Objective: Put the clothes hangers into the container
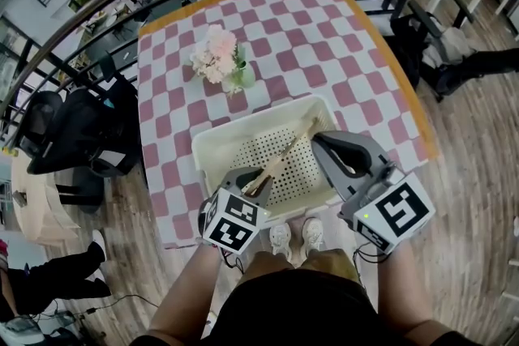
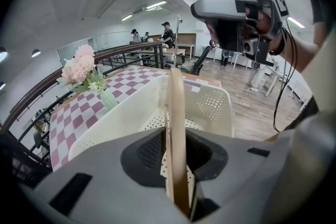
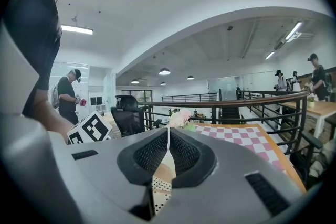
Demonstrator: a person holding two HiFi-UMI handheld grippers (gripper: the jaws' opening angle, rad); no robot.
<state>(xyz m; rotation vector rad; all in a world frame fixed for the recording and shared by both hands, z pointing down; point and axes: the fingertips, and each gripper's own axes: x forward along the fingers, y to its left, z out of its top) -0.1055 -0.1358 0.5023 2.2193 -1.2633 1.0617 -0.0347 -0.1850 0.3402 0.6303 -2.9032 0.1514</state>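
The wooden hanger (image 1: 284,156) lies slantwise inside the white basket (image 1: 243,130), running from the basket's near-left corner toward its far right side. Its far end looks to rest on the holed floor, and its near end is raised above the basket's near rim.

That near end stands between the jaws of the left tongs (image 1: 258,184), which hang over the near rim and point down into the basket. The left gripper view shows the jaws slightly spread, with a sliver of basket visible beside the wood, so the pads seem not to press on it. I judge this the letting-go step: the hanger is already in the basket and the grip is slack.

The next move calls for drawing the left tongs back and up off the wood without dragging it over the rim.

The right tongs (image 1: 320,142) hover over the basket's near right corner, jaws pressed together on nothing.

The basket sits at the near edge of the checked desk (image 1: 324,36). Flowers (image 1: 217,57) stand beyond its far side.
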